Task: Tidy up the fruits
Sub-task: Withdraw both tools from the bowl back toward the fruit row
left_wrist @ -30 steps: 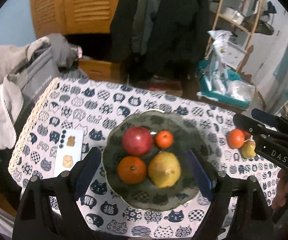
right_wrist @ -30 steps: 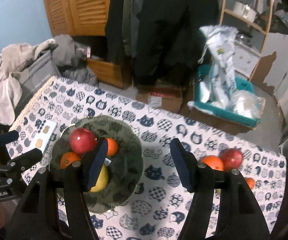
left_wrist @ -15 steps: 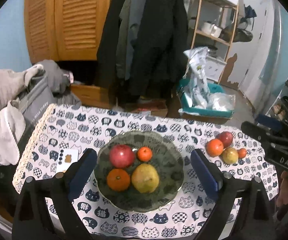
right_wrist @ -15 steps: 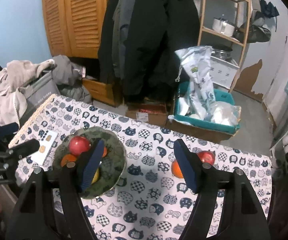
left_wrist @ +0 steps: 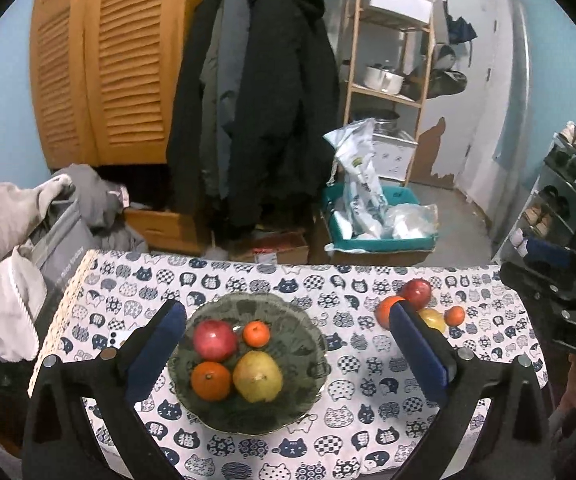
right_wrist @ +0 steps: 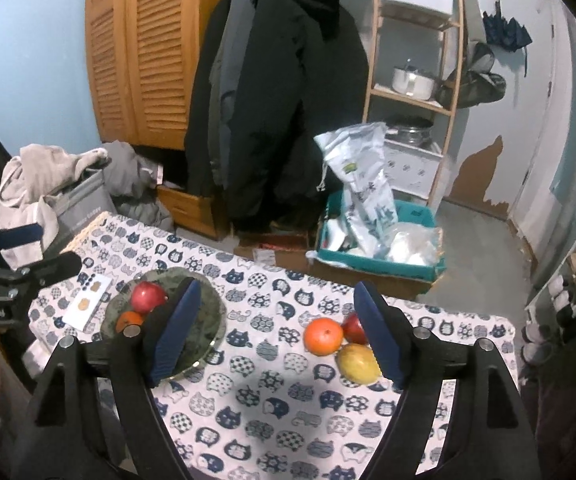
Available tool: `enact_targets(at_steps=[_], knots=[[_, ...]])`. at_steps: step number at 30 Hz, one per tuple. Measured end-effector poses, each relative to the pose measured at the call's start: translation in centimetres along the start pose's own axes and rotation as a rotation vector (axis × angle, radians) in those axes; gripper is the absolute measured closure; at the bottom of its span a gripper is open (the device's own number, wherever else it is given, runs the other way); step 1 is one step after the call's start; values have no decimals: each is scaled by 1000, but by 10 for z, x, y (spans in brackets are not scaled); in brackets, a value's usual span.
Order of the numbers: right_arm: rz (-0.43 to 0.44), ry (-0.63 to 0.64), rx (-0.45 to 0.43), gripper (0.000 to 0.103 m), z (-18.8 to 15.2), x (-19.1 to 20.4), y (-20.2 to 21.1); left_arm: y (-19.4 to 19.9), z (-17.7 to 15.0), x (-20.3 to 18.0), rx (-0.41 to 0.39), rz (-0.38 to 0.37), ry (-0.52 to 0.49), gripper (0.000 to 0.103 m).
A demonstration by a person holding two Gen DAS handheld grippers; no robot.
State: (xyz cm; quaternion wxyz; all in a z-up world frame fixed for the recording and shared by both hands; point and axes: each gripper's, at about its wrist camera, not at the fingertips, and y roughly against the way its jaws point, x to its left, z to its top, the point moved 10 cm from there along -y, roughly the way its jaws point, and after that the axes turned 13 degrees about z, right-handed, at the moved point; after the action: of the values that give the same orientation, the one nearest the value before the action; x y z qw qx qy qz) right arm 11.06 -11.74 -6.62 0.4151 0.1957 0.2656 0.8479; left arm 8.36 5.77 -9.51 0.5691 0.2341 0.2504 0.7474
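While both sets of jaws are opening with nothing between them, the left gripper point(left_wrist: 288, 344) hangs above the dark patterned plate point(left_wrist: 308, 392) on the cat-print bench point(left_wrist: 368, 420), its blue pads spread very wide to either side of the plate. On the plate: red apple point(left_wrist: 214, 339) at 10 o'clock, small tangerine point(left_wrist: 256, 333) at 1 o'clock, orange point(left_wrist: 210, 381) at 7 o'clock, yellow pear point(left_wrist: 257, 376) at 5 o'clock, close together. Right gripper point(right_wrist: 275, 328) hovers over bare cloth at moderate spread, holding nothing. Second fruit group lies on the bench at 3 o'clock from the plate, well apart from it: loose orange point(right_wrist: 323, 336), second apple point(right_wrist: 352, 329) partly behind the right pad, yellow-orange fruit point(right_wrist: 358, 363) just beside them. White card point(right_wrist: 87, 303) lies at 9 o'clock of the plate.
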Motion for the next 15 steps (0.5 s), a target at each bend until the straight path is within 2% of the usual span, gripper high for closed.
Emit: enact_targets(at_steps=[15], knots=[[-79,-9,-24,24,-17,-37,28,0,8,-36,-15,-8,-53,1]])
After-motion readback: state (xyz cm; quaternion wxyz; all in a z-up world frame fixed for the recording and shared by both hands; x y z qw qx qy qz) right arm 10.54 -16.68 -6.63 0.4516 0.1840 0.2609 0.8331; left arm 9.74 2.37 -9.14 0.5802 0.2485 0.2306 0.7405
